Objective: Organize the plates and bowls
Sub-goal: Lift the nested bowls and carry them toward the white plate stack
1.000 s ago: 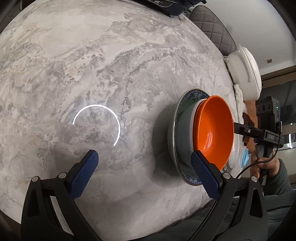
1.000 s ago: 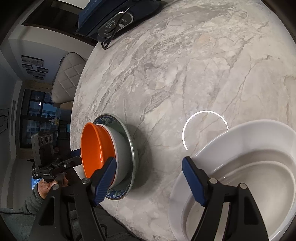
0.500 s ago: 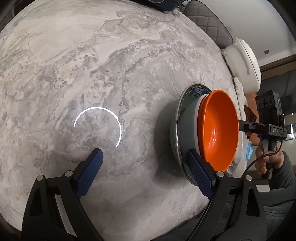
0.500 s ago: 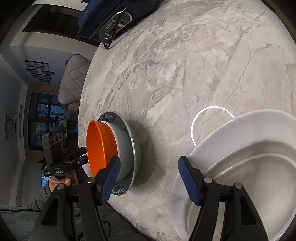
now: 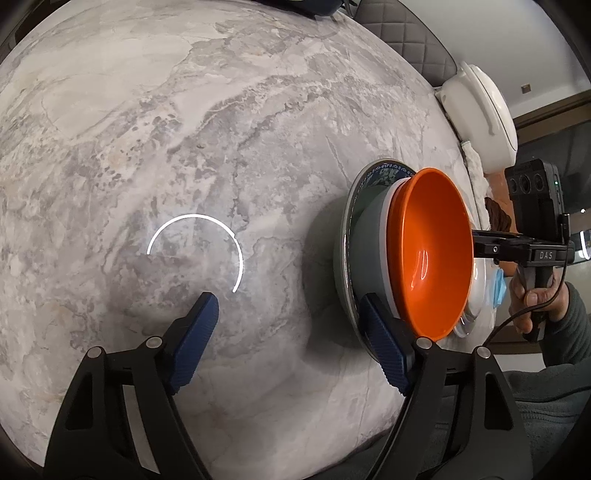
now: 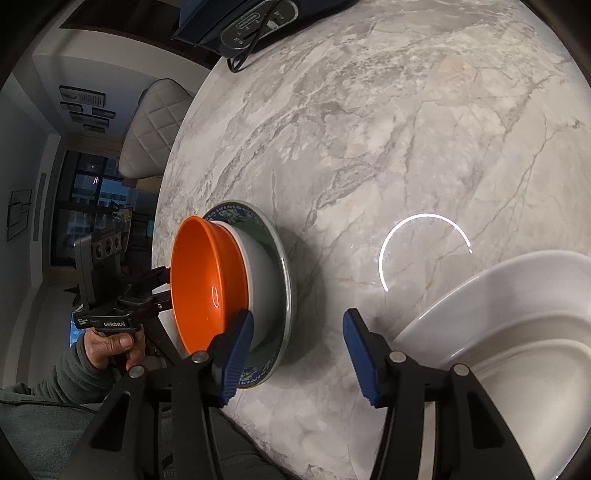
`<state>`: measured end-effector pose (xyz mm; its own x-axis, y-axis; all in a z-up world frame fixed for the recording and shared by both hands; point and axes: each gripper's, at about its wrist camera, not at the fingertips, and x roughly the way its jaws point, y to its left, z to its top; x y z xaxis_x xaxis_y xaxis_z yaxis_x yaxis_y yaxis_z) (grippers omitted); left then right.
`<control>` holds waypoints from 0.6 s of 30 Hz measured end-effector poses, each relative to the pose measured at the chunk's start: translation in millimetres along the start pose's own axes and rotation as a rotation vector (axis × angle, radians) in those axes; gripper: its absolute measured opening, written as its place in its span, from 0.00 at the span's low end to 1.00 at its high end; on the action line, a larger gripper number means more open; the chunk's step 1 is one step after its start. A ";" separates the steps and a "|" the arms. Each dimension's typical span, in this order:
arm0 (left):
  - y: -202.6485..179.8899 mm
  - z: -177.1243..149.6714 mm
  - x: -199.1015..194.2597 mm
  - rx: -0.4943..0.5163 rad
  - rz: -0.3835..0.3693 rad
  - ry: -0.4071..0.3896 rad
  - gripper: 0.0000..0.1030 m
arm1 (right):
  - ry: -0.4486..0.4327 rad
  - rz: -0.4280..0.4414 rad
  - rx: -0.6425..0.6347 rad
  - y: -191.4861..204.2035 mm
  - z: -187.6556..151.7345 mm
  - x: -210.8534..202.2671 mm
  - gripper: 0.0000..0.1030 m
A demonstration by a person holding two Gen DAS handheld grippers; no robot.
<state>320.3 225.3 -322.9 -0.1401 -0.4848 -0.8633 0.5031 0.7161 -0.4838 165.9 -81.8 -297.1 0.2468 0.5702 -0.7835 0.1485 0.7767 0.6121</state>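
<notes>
An orange bowl (image 5: 432,251) sits nested in a grey-white bowl (image 5: 369,258) on a blue-patterned plate (image 5: 349,221), near the table's front edge. My left gripper (image 5: 291,332) hovers just left of the stack; its jaws are closing over bare marble, and its right pad (image 5: 384,347) shows in front of the plate's rim. In the right wrist view the same orange bowl (image 6: 199,280), inner bowl (image 6: 262,277) and plate (image 6: 286,273) lie to the left. My right gripper (image 6: 299,350) hangs between them and a large white oval dish (image 6: 517,350), its jaws closing with nothing gripped.
The marble table (image 5: 184,129) stretches away behind the stack. A dark blue device with a cable (image 6: 251,22) lies at the far edge, with quilted chairs (image 6: 155,125) beyond. A hand (image 5: 535,299) holds the other gripper behind the bowls. A sleeve (image 6: 44,387) is at the table's near edge.
The jaws of both grippers have narrowed step by step. The bowl stack and the white dish have stayed where they were.
</notes>
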 end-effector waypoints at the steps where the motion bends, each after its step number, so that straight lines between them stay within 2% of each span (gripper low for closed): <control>1: 0.1 0.5 0.4 0.002 -0.001 0.000 0.75 | 0.002 -0.002 -0.006 0.4 1.3 0.0 0.53; 3: 0.7 0.4 1.1 0.002 -0.014 0.000 0.74 | 0.008 -0.002 -0.018 1.2 3.5 0.4 0.52; 7: 4.6 -4.3 -0.6 -0.001 -0.053 -0.001 0.68 | 0.030 0.074 0.004 -4.0 5.0 2.3 0.40; 12: 4.2 -3.0 -0.2 -0.004 -0.049 0.009 0.67 | 0.049 0.141 0.041 -13.1 4.7 5.7 0.40; 18: 4.6 -5.0 -0.5 -0.009 -0.065 -0.001 0.64 | 0.056 0.228 0.160 -26.4 0.2 10.6 0.38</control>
<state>318.5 231.4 -325.4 -0.1714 -0.5307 -0.8300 0.4856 0.6875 -0.5399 164.8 -96.3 -321.5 0.2383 0.7430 -0.6254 0.2459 0.5768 0.7790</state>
